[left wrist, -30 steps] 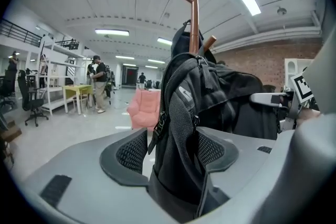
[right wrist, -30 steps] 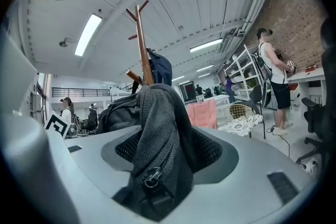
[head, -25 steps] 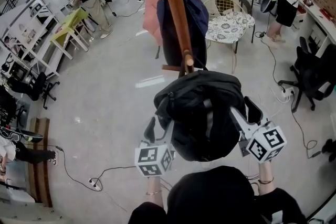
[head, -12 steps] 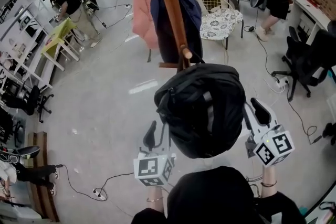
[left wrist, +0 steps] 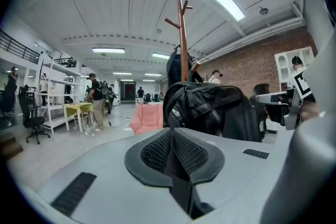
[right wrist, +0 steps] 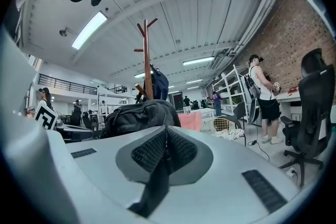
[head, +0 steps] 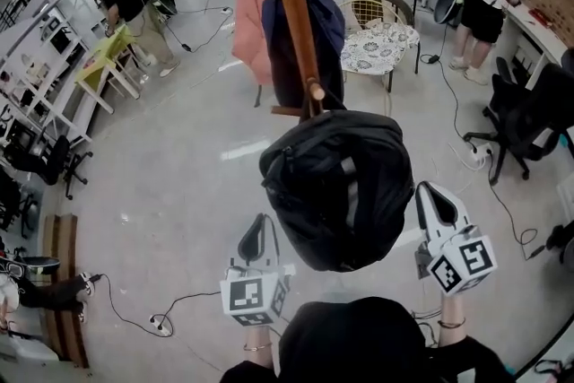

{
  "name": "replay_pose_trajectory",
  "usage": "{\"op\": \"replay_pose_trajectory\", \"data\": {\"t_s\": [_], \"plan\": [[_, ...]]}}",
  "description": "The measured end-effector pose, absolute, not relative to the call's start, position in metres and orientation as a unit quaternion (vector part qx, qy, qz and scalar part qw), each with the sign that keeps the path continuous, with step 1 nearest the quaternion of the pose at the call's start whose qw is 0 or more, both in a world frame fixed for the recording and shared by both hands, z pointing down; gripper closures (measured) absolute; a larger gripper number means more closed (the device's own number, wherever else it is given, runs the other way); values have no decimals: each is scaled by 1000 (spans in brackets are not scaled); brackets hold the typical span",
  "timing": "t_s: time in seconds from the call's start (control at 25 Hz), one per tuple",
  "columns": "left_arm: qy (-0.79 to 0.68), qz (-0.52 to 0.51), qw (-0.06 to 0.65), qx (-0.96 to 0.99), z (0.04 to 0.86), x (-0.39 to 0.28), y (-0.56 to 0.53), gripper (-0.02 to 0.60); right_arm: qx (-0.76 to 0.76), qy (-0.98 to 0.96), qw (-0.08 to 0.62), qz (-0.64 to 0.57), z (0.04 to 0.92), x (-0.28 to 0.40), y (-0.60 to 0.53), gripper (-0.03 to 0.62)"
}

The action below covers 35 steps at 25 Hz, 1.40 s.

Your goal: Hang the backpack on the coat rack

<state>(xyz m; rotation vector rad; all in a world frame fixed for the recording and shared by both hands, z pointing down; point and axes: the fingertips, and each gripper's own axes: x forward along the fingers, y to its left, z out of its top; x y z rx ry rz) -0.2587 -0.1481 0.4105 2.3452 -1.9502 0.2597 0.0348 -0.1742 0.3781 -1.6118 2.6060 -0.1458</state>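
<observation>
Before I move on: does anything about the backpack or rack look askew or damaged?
Nothing stands out: the backpack hangs from a peg of the upright coat rack; no damage visible.

The head view looks steeply down from above the person (head: pixel 359 341), close over the backpack (head: pixel 336 188) hanging on the rack (head: pixel 291 13), with the floor (head: pixel 179 148) spreading all round. The left gripper view sits low, just off the backpack's left side, facing roughly level across the room. The right gripper view does likewise from the other side. All three share backpack and rack, and both gripper views also take in the ceiling (left wrist: pixel 131 8).
</observation>
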Motion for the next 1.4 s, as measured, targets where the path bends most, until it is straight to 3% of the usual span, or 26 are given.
{"op": "replay_pose_trajectory", "data": {"t_s": [0.4, 1.4], "plan": [[-664, 83, 41, 742, 417, -238, -108, 565, -482, 875, -2, -42, 386, 45, -154, 580], [-695, 80, 40, 713, 416, -216, -69, 568, -482, 876, -3, -36, 391, 93, -139, 582]]}}
